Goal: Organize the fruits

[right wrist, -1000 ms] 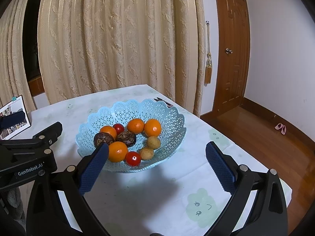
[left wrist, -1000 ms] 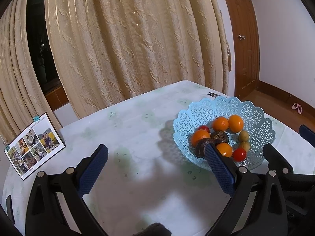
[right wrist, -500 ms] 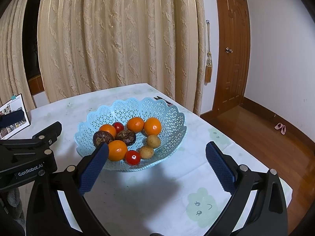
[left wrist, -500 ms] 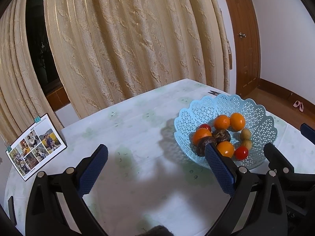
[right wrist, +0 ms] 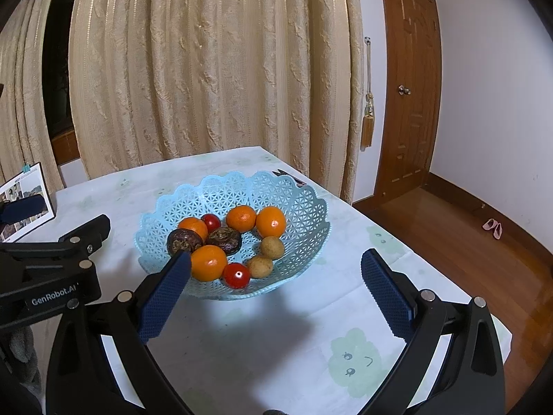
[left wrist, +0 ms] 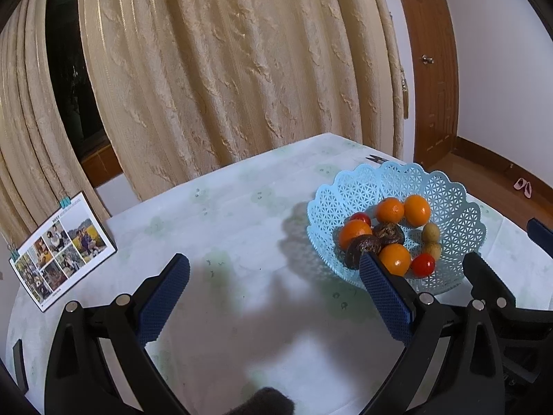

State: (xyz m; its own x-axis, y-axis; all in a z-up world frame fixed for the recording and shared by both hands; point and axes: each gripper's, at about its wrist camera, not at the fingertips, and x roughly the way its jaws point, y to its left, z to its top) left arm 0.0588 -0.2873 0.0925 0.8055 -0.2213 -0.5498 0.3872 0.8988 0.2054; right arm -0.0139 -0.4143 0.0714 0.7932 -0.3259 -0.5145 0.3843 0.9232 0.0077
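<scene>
A light blue lattice basket (right wrist: 300, 207) stands on the white tablecloth and also shows in the left wrist view (left wrist: 456, 207). It holds several oranges (right wrist: 209, 263), two dark brown fruits (right wrist: 224, 238), two red tomatoes (right wrist: 236, 275) and two small tan fruits (right wrist: 273, 247). My right gripper (right wrist: 276, 297) is open and empty, just in front of the basket and above the cloth. My left gripper (left wrist: 273, 297) is open and empty, to the left of the basket. No fruit lies outside the basket.
A photo calendar (left wrist: 58, 245) stands at the table's left edge. Beige curtains (left wrist: 224, 69) hang behind the table. A small black object (right wrist: 287, 174) lies behind the basket. The table's right edge (right wrist: 432, 266) drops to a wooden floor, with a brown door (right wrist: 411, 86) beyond.
Both grippers have drifted slightly; the basket sits a little further from the left gripper's view centre. Nothing was gripped or released.
</scene>
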